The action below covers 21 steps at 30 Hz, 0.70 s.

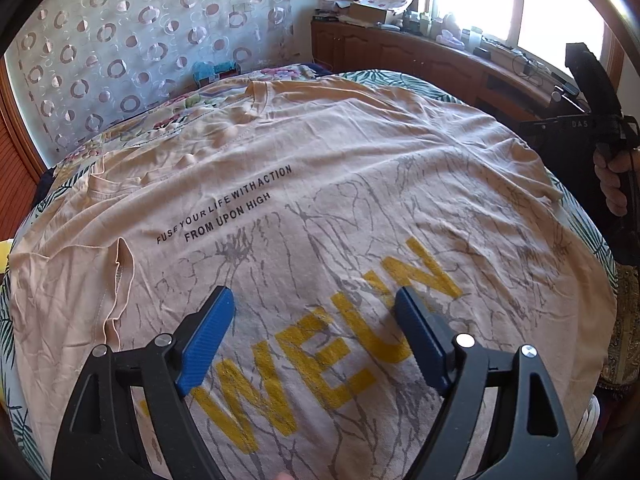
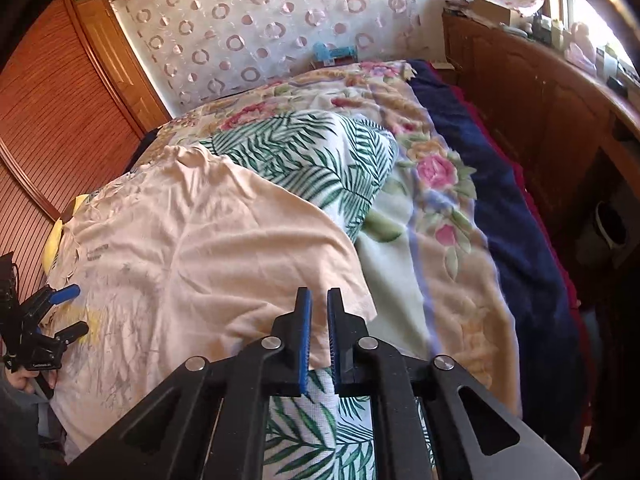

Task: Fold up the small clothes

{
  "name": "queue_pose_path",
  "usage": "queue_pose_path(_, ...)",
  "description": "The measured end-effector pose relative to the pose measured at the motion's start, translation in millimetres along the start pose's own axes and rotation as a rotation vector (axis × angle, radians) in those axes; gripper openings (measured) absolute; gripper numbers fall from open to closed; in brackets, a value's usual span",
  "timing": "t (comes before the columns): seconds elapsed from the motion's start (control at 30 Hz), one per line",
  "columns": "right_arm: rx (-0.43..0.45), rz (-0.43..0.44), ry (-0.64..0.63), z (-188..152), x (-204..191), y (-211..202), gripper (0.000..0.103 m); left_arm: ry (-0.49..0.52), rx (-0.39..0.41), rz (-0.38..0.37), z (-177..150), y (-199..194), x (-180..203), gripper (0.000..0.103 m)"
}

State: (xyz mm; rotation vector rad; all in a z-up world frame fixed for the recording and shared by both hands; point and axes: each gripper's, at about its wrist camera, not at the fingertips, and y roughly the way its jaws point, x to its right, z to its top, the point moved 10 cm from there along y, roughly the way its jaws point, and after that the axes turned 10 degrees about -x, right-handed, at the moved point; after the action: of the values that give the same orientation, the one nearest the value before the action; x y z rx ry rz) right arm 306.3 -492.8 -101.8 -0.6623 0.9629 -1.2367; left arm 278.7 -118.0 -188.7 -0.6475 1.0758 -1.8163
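Two grippers work over one peach T-shirt point(image 1: 320, 184) spread flat on a bed. Nearest, the left gripper point(image 1: 314, 300) hovers with jaws wide above the yellow lettering point(image 1: 312, 356), pinching nothing. At the shirt's right edge, the right gripper point(image 2: 319, 300) has its jaws nearly together on the hem. Beyond lie a leaf-print sheet point(image 2: 304, 148) and a floral blanket point(image 2: 432, 168).

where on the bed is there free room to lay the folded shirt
Free: the floral blanket, between the leaf-print sheet and the navy blanket. The head end by the patterned curtain also looks bare. Crowded: the peach t-shirt covers the near part, and the wooden ledge under the window is cluttered.
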Motion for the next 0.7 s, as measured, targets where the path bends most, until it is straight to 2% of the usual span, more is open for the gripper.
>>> queue_pose_path(0.17,0.042,-0.042,-0.030,2,-5,-1,0.007,0.000,0.000,-0.001,0,0,0,0.084)
queue_pose_path(0.23,0.039,-0.057,-0.029,-1,-3,4,0.019,-0.001,0.000,-0.001,0,0,0,0.084)
queue_pose_path(0.37,0.015,-0.050,0.003,-5,3,16,0.027,-0.001,0.000,-0.001,0,0,0,0.084)
queue_pose_path(0.43,0.001,-0.052,0.015,-8,6,22,0.047,-0.001,0.000,-0.001,0,0,0,0.084)
queue_pose_path(0.47,-0.007,-0.035,0.022,-10,6,25,0.048,-0.001,0.000,-0.001,-1,0,0,0.084)
queue_pose_path(0.6,-0.022,0.029,0.057,-12,7,26,0.047,-0.001,0.000,0.000,0,0,0,0.084)
queue_pose_path(0.67,-0.027,0.063,0.036,-12,3,25,0.030,-0.001,0.000,0.000,0,0,0,0.084)
queue_pose_path(0.7,-0.024,0.042,0.022,-11,3,23,0.023,-0.001,0.000,0.000,0,0,0,0.084)
